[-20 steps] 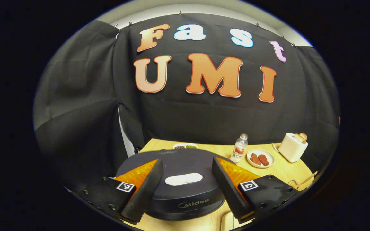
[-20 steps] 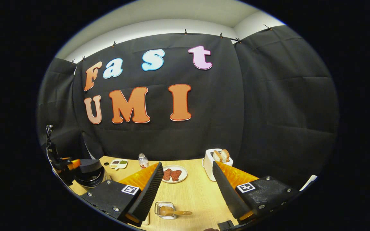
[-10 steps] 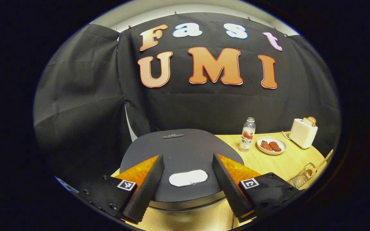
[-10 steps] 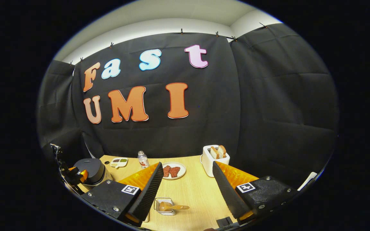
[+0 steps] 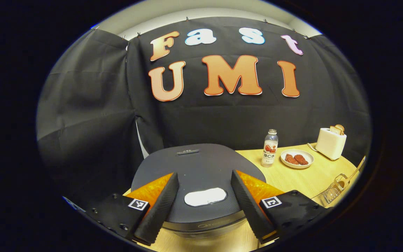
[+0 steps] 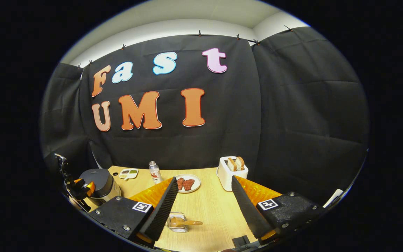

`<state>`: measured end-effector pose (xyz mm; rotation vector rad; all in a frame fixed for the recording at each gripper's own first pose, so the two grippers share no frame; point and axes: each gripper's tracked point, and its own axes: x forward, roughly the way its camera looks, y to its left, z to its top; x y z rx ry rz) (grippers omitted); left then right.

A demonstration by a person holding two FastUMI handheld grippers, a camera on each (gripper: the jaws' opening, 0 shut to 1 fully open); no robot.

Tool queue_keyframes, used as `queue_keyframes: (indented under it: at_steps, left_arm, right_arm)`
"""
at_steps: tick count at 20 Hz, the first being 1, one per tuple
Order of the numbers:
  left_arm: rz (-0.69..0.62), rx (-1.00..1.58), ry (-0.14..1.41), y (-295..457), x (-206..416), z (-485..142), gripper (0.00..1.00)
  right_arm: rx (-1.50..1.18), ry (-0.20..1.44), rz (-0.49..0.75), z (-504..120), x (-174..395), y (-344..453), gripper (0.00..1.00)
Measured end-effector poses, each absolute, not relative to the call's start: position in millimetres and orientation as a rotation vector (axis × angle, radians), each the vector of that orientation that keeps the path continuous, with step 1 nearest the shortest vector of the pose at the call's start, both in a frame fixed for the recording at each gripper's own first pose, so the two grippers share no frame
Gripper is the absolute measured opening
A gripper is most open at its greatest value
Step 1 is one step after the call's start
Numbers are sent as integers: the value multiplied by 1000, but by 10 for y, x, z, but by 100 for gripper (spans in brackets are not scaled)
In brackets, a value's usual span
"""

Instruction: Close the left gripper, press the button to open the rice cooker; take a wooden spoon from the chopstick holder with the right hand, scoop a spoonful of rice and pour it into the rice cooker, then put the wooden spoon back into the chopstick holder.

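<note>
Left gripper (image 5: 204, 210): fingers spread wide, empty, above the rice cooker (image 5: 198, 168)
Button (image 5: 205, 196): white oval on the closed lid, directly between and below the fingertips
Right gripper (image 6: 205, 210): parted, empty
Wooden spoon (image 6: 184, 222): in chopstick holder (image 6: 177, 223), near right gripper

Wooden spoon (image 6: 184, 222) between parted jaws

In the left gripper view, the rice cooker (image 5: 198, 175) sat lower centre on the table (image 5: 292, 178); right of it stood a bottle (image 5: 270, 147), a plate (image 5: 297, 159), a toaster (image 5: 331, 141), and, at the right edge, perhaps the chopstick holder (image 5: 332, 191).
</note>
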<state>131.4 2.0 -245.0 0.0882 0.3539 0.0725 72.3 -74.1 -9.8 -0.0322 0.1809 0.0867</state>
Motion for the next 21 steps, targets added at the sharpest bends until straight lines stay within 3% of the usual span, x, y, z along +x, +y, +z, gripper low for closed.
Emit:
queue_keyframes:
  at_steps: [3,16,21]
  left_arm:
    - [19,22,415,-136,1322,-2193,100]
    - [-100,69,213,-421,1046,700,100]
    - [-60,152,108,-296,893,1309,100]
  right_arm:
    - [-30,160,96,-5,765,-691,95]
    - [-39,61,143,699,877,-314,94]
    - [-87,12,147,976,903,-273,94]
